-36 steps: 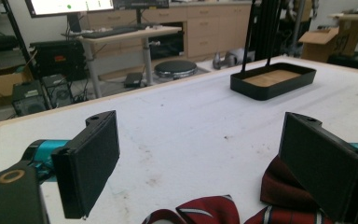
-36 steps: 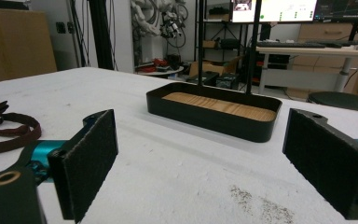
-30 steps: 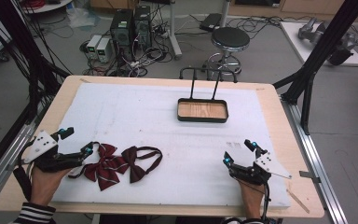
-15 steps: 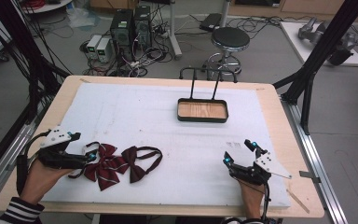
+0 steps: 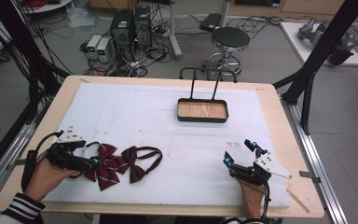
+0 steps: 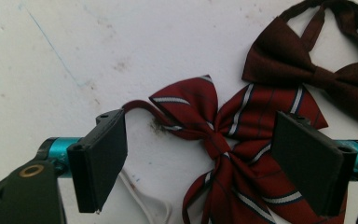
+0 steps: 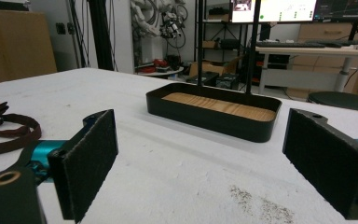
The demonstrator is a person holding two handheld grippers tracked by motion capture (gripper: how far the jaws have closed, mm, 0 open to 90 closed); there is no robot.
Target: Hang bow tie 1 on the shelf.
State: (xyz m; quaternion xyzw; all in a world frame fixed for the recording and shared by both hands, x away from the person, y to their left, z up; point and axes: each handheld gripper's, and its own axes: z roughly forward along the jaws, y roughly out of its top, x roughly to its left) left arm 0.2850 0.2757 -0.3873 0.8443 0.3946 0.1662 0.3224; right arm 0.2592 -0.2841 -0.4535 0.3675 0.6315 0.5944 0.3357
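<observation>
While the right hand-held gripper (image 5: 240, 151) rested spread and well apart, the left hand-held gripper (image 6: 200, 161), its jaws just closing, straddled the striped bow tie (image 6: 233, 140) unpinched.

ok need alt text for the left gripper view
A striped red bow tie lies on a white table between the open black jaws of the left hand-held gripper, which have just been closing. A plain dark red bow tie lies beside it at upper right.

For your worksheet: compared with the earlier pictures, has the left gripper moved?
Yes. The left gripper has shifted right, toward the striped bow tie, whose place on the white mat is unchanged; its jaws, just closing, now straddle it.
</observation>
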